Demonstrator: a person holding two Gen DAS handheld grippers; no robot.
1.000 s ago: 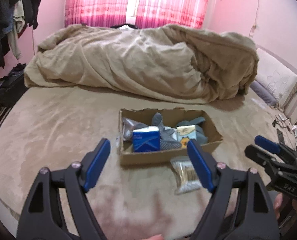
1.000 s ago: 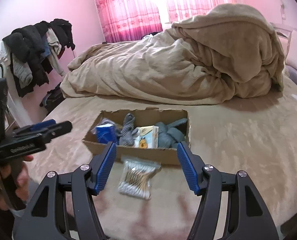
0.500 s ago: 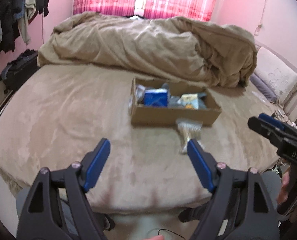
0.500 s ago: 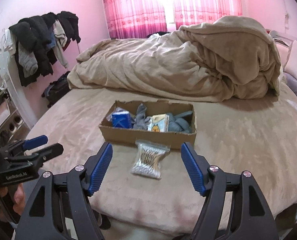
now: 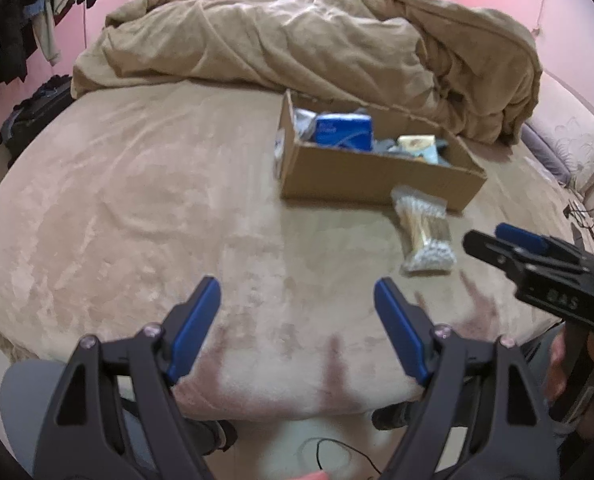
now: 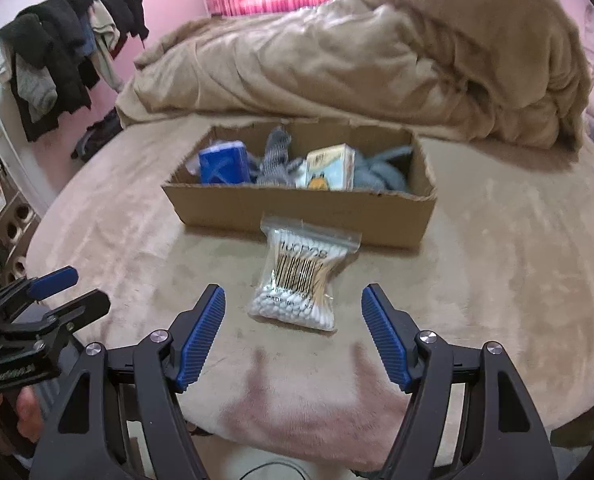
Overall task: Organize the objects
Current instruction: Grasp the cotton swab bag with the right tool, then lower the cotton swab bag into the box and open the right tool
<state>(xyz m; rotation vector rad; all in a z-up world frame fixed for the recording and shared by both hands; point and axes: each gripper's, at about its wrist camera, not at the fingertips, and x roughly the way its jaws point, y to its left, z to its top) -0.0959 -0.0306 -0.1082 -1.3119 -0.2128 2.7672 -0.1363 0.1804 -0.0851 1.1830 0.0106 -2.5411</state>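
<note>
A clear bag of cotton swabs [image 6: 297, 276] lies on the tan bed cover just in front of an open cardboard box [image 6: 297, 208]. The box holds a blue packet [image 6: 223, 166], grey socks [image 6: 275, 160], a small yellow-white carton [image 6: 331, 168] and blue-grey cloth [image 6: 381, 172]. My right gripper [image 6: 293, 289] is open above the bed, its tips on either side of the bag's near end without touching it. My left gripper [image 5: 296, 282] is open over bare cover, left of the bag [image 5: 423, 236] and short of the box [image 5: 369, 176]. Each view shows the other gripper at its edge.
A rumpled tan duvet [image 5: 297, 40] is heaped behind the box. Clothes hang on a rack [image 6: 57, 60] at the left, with a black bag [image 5: 37, 108] on the floor below. The bed's rounded front edge runs under both grippers. A pillow [image 5: 557, 148] lies at the right.
Both grippers drew back from the box, then dipped toward the bed. The right gripper's jaws stand a little wider than a second ago. Bag and box have not moved.
</note>
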